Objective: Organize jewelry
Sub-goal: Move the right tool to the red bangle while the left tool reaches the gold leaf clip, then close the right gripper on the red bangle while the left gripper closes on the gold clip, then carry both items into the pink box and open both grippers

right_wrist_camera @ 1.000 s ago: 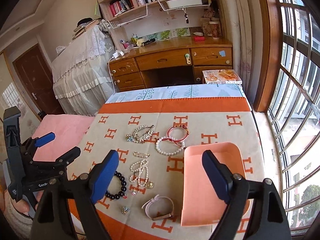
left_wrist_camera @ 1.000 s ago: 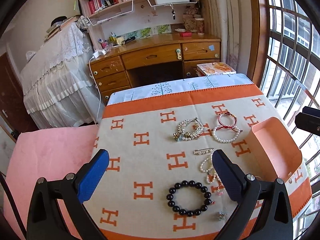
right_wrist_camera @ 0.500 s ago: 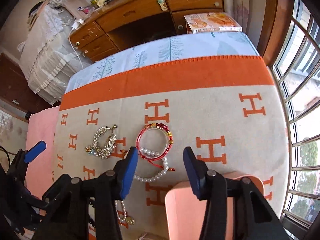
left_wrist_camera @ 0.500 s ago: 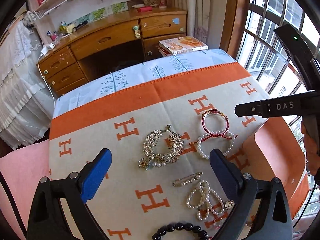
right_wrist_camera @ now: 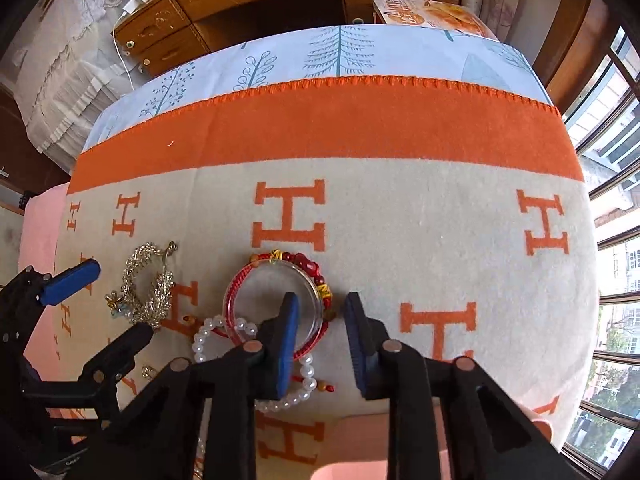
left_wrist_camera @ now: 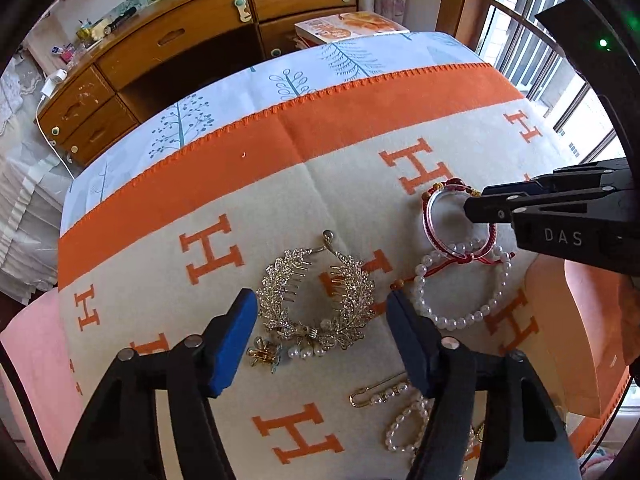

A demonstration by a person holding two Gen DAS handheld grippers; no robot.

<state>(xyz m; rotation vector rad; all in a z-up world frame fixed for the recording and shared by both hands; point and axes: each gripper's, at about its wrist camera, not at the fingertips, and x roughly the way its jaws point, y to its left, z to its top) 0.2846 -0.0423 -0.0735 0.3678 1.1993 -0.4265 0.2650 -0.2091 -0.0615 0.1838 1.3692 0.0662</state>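
A gold rhinestone wreath comb lies on the H-patterned blanket. My left gripper points down over it. Its jaws are closing, with the comb between the blue pads, and neither pad presses on it. To the right lies a clear bangle wrapped in red cord, overlapping a pearl bracelet. My right gripper straddles the bangle's beaded right rim, one pad inside the ring and one outside. Its jaws are closing, and a small gap still shows at the rim.
An open pink box sits at the blanket's right edge. A pearl pin and looped pearls lie near the left gripper's right finger. Beyond the blanket stands a wooden desk, and a window is on the right.
Both grippers have dropped toward the blanket and tipped downward. Their jaws have narrowed, the left around the wreath comb and the right around the red bangle's rim.
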